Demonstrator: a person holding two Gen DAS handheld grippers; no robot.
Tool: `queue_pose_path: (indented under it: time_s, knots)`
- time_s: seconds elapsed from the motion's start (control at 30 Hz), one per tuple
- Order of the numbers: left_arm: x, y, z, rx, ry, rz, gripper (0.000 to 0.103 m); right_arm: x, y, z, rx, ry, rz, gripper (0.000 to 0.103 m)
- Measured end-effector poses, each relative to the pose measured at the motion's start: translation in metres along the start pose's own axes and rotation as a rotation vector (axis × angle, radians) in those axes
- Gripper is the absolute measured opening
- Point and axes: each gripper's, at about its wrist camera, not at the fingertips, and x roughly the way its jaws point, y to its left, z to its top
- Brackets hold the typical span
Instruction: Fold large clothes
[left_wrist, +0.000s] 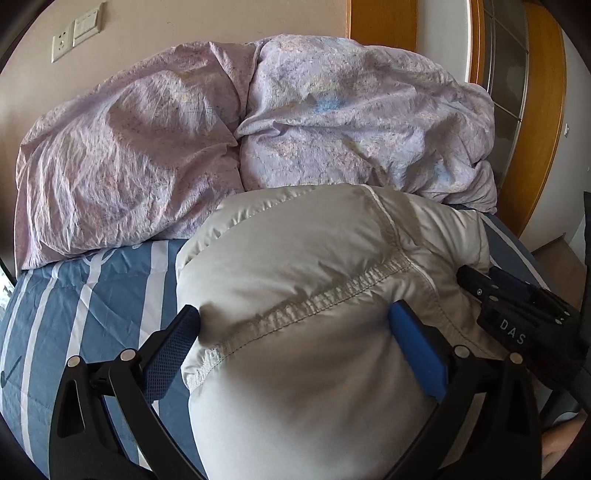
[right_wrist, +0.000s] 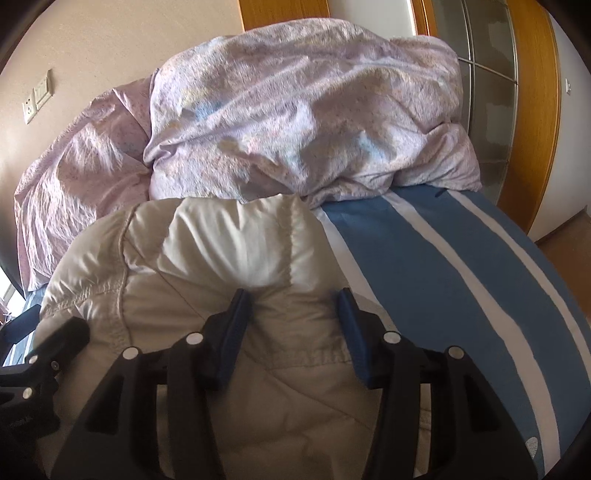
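Note:
A cream padded jacket lies bunched on the blue striped bed sheet. Its thick bulk fills my left gripper from pad to pad, and the blue pads press into it, so the gripper is shut on the jacket. In the right wrist view the jacket shows a puffed white fold just ahead of my right gripper. Its jaws stand apart over the fabric, which lies loose between them with a pinch crease. The right gripper's black body shows at the jacket's right side in the left wrist view.
A crumpled lilac duvet is heaped across the far side of the bed against the beige wall. A wooden door frame and glass panel stand at the right. Bare striped sheet stretches to the right of the jacket.

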Motion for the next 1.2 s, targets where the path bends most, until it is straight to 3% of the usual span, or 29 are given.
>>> queue_pose_path:
  time_s: [0.73, 0.97, 1.07, 1.2]
  knots:
    - [0.021, -0.001, -0.023, -0.04, -0.066, -0.023, 0.102, 0.028, -0.009, -0.016, 0.05, 0.022, 0.06, 0.052]
    - [0.02, -0.005, -0.021, -0.03, -0.053, 0.012, 0.102, 0.031, -0.01, -0.013, 0.06, 0.046, 0.066, 0.053]
    - [0.003, 0.0, -0.019, -0.029, -0.007, 0.008, 0.102, 0.01, -0.012, -0.014, 0.058, 0.044, 0.055, 0.053]
    - [-0.025, 0.007, -0.029, -0.041, -0.028, -0.052, 0.102, -0.034, -0.012, -0.029, 0.028, 0.003, 0.069, 0.053]
